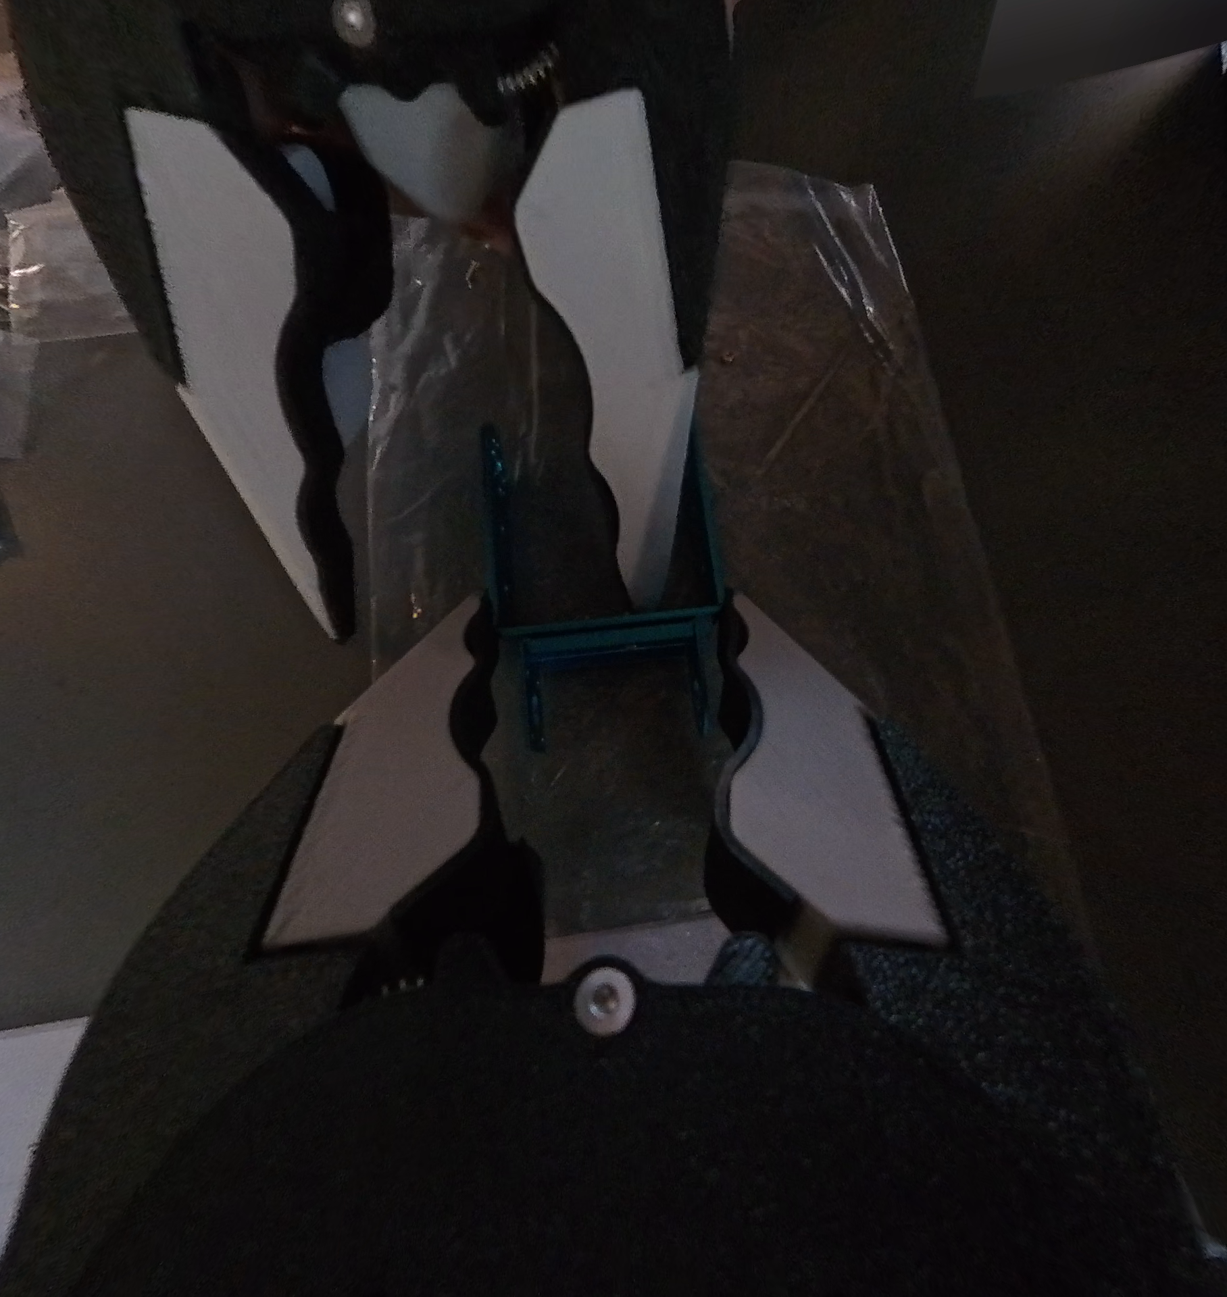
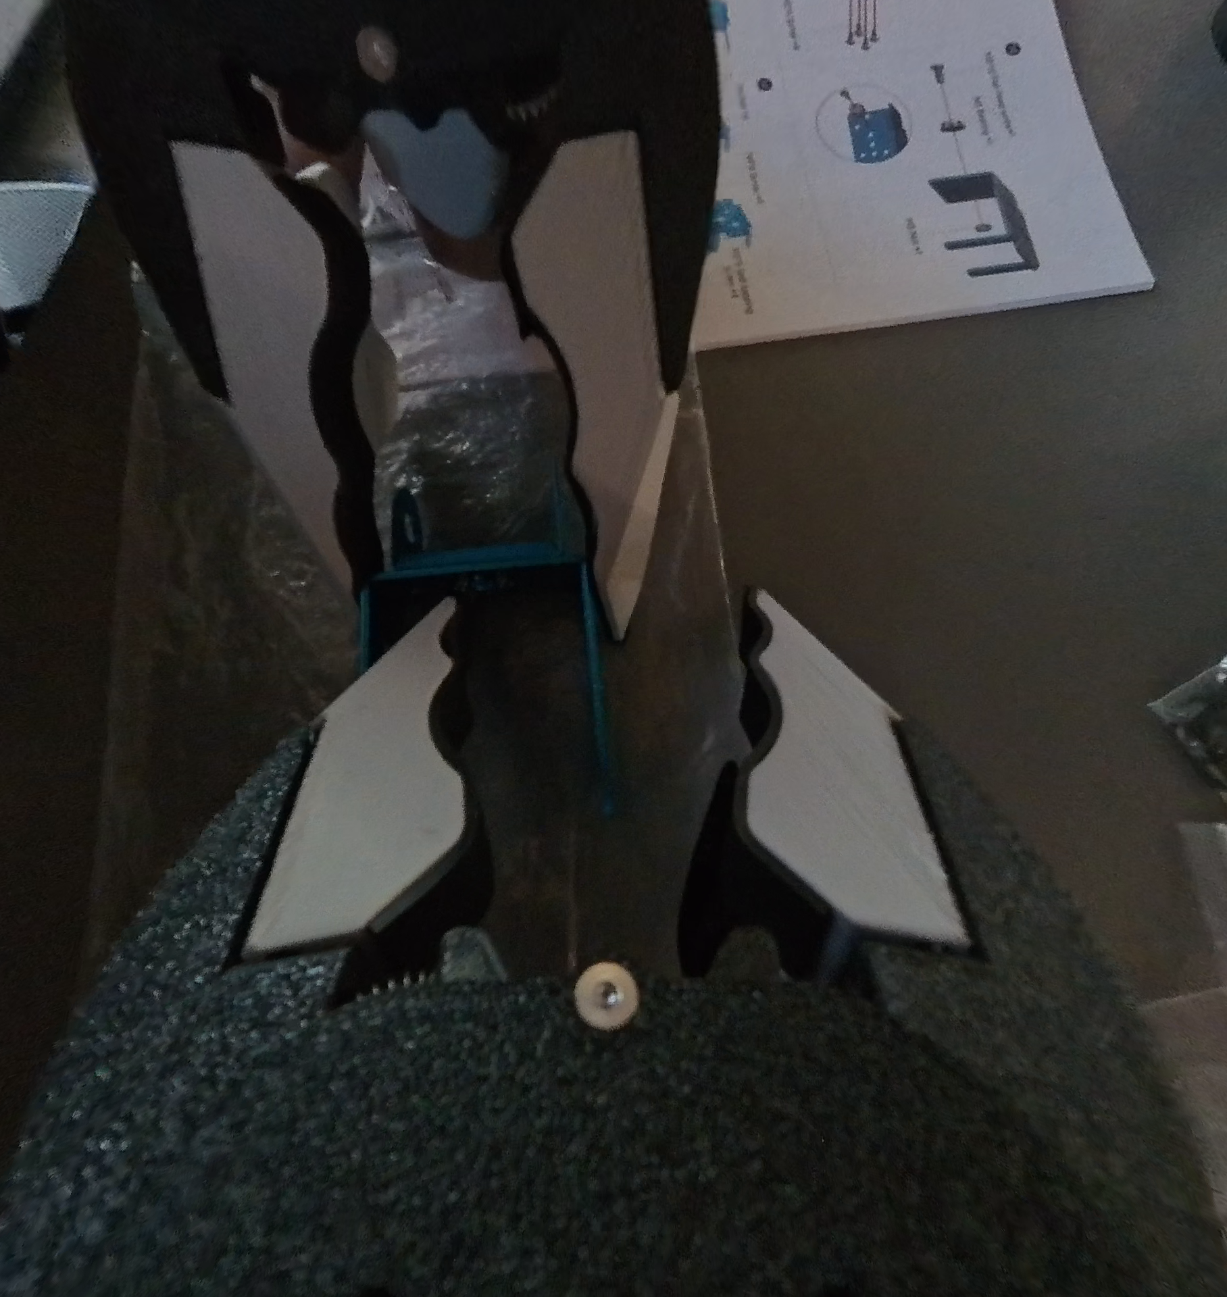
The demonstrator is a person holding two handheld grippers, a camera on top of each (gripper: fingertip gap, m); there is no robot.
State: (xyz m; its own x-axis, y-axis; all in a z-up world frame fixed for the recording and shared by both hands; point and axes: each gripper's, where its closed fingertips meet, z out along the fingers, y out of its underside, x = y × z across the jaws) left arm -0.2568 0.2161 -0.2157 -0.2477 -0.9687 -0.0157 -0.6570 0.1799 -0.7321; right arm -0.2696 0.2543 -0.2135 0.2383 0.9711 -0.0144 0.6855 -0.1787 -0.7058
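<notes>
Two grippers are facing each other over a clear plastic bag (image 1: 793,435), the left gripper (image 1: 607,632) clenching a teal U-shaped metal bracket (image 1: 597,624) while the right gripper (image 2: 600,610) is standing released around it, so the bracket is probably risking twisting loose

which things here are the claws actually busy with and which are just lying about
In use: blue metal bracket, gripped by the left claw; open right claw straddling one of its sides; clear plastic bag underneath.
Lying about: printed sheet; small bags.
</notes>
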